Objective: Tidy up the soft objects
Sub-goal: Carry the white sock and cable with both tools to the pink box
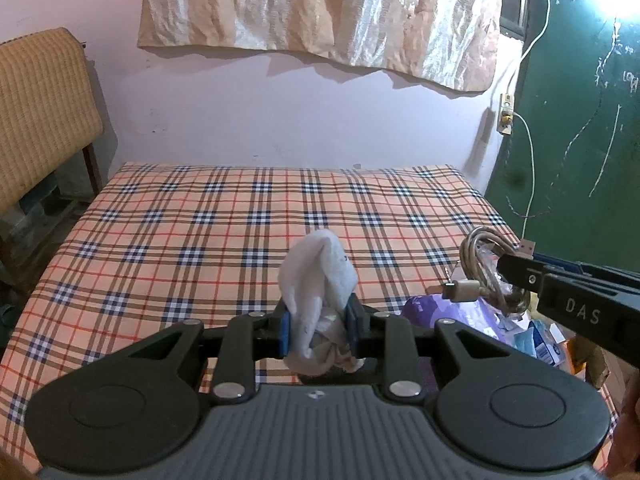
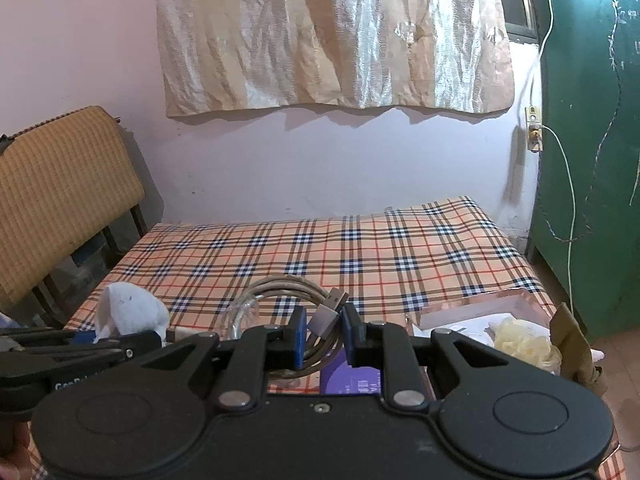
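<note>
1. Left tool (image 1: 319,330) pinches a crumpled white cloth bundle (image 1: 318,280) above the plaid bed (image 1: 200,240).
2. Right tool (image 2: 324,334) pinches a coiled beige cable (image 2: 276,292) above the bed.
3. Risk, I judge: the loose cloth may slip free.

The sock (image 1: 320,276) is soft white knit cloth, matt, with a grey soiled patch low down. The cable (image 2: 280,292) at 12 o'clock in the right wrist view has a glossy translucent plastic sheath and a metal plug. The bed sheet (image 1: 224,216) is matt woven plaid cloth. The curtain (image 1: 320,12) at 12 o'clock is crinkled, shiny fabric. The headboard (image 1: 44,108) at 9 o'clock is rough woven cane.
</note>
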Demonstrator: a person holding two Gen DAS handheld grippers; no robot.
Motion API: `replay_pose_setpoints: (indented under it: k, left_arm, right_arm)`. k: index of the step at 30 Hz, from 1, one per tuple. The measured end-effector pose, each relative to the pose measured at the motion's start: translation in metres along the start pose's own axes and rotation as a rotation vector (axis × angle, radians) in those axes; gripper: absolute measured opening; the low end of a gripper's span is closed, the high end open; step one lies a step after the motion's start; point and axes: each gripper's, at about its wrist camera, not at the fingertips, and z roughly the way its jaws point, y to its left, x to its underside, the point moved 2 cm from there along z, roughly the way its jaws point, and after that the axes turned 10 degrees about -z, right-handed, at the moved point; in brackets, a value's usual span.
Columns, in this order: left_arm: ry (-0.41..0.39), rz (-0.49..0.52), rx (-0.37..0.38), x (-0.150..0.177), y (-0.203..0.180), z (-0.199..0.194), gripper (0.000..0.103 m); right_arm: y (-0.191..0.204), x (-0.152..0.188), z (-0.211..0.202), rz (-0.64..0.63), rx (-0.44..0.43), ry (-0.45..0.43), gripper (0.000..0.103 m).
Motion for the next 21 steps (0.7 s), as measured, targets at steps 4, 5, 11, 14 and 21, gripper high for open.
replay_pose_setpoints:
  k: [4, 5, 11, 14, 21]
  left_arm:
    - [0.003, 0.005, 0.009, 0.001, -0.004, 0.003, 0.028]
    - [0.004, 0.006, 0.010, 0.001, -0.005, 0.004, 0.028]
    - [0.009, 0.012, 0.018, 0.002, -0.011, 0.007, 0.028]
    - [0.010, 0.015, 0.022, 0.002, -0.013, 0.009, 0.028]
    - [0.017, 0.021, 0.033, 0.003, -0.019, 0.013, 0.028]
  right_arm:
    - [-0.005, 0.001, 0.000, 0.004, 0.008, 0.003, 0.023]
    - [-0.007, 0.001, 0.000, 0.005, 0.010, 0.003, 0.023]
    - [-0.012, 0.003, 0.001, 0.011, 0.020, 0.006, 0.023]
    - [-0.014, 0.003, 0.002, 0.013, 0.025, 0.008, 0.023]
    - [-0.019, 0.004, 0.002, 0.017, 0.035, 0.012, 0.023]
